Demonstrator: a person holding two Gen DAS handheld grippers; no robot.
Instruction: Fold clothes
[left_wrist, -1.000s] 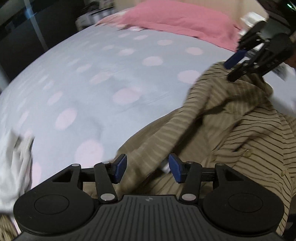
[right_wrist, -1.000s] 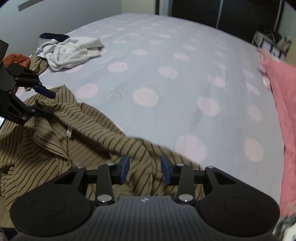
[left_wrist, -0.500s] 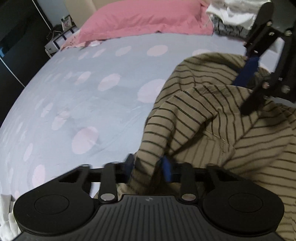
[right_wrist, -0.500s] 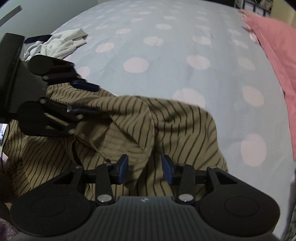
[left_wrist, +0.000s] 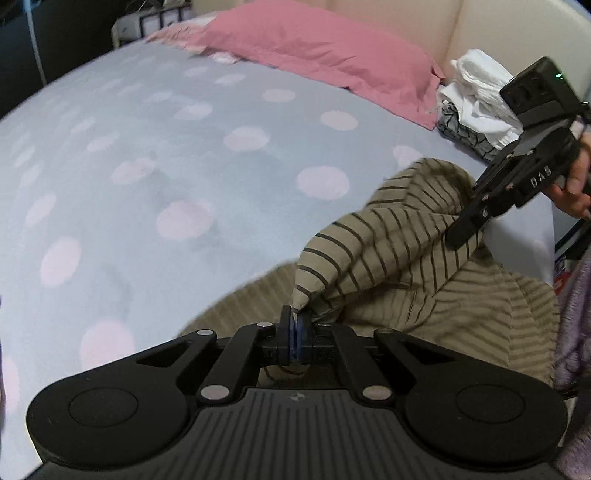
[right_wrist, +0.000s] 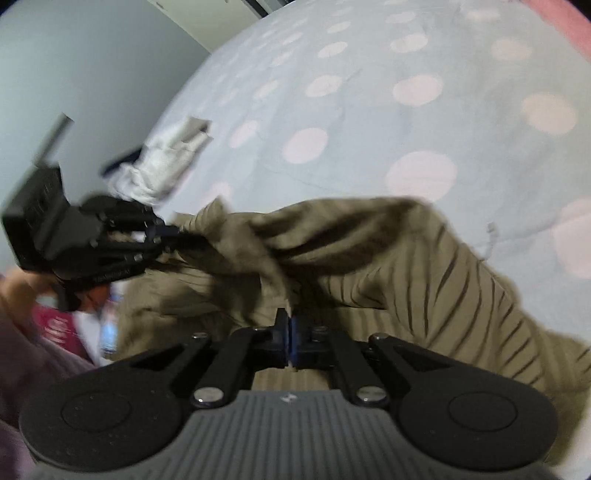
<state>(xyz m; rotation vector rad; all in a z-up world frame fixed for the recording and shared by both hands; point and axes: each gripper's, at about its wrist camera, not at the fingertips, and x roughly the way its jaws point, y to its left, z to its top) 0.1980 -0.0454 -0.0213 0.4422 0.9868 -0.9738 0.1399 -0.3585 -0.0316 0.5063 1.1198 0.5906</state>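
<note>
We have both grippers pinching the shirt (left_wrist: 413, 236), low and right of centre on the bed (left_wrist: 184, 147): left gripper (left_wrist: 295, 325) and right gripper (right_wrist: 290, 326), each clamped on a thin fold. Pulling apart could slip a pinch, since little cloth sits between the pads.

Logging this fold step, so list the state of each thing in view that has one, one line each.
left gripper: shut on the striped shirt, jaws have just been closing.
right gripper: shut on the striped shirt, jaws have just been closing.
striped shirt: crumpled, unfolded, pinched at two points, partly lifted off the bed.
white garment: bunched up on the bed, untouched.
pink pillow: lying flat at the head of the bed.
</note>
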